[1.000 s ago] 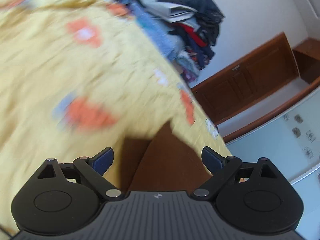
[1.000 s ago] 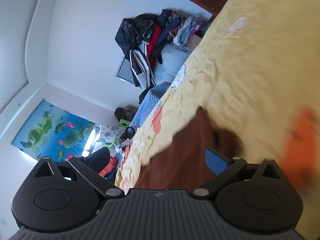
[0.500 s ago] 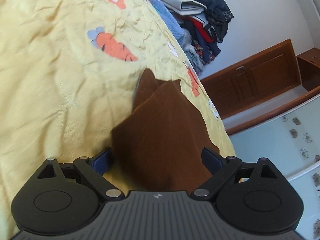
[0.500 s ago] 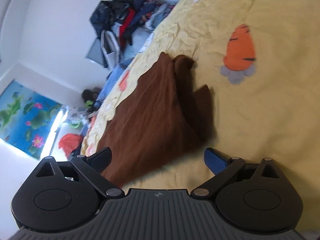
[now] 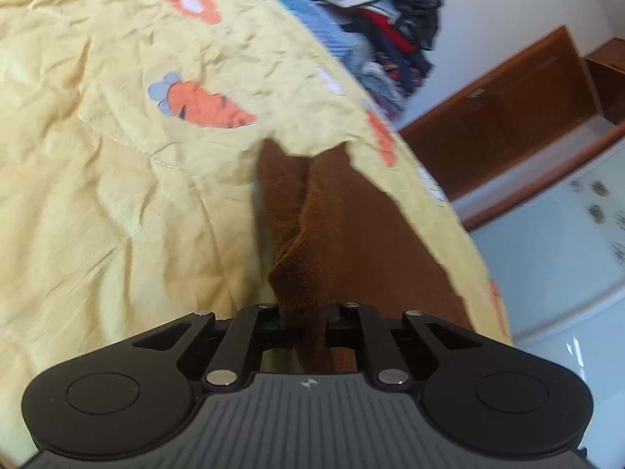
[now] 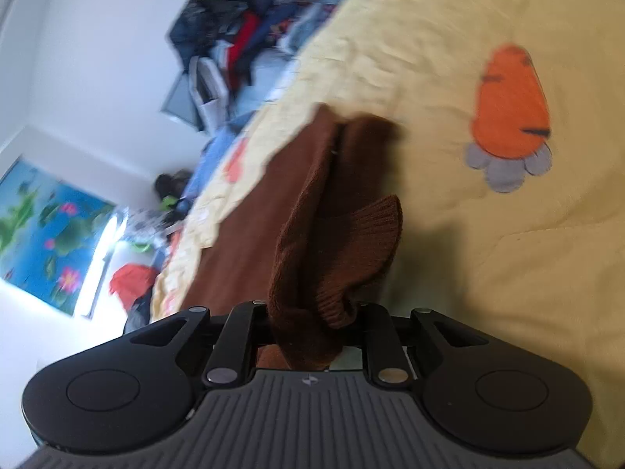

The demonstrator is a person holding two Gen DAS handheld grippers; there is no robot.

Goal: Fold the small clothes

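A small brown knitted garment [image 5: 343,226] lies on a yellow bedsheet with carrot prints [image 5: 117,179]. My left gripper [image 5: 310,324] is shut on one near edge of the garment, the cloth bunched between its jaws. In the right wrist view the same brown garment [image 6: 312,195] stretches away from me, and my right gripper [image 6: 312,324] is shut on its ribbed edge [image 6: 363,242]. The fingertips of both grippers are hidden under the cloth.
A heap of mixed clothes [image 5: 383,31] sits at the far end of the bed, also in the right wrist view [image 6: 238,39]. A wooden cabinet [image 5: 508,117] stands beyond the bed edge. A blue flower poster [image 6: 47,234] hangs on the wall.
Both grippers were open over the garment half a second ago; both have now closed on its near edge. The views have moved closer to the cloth.
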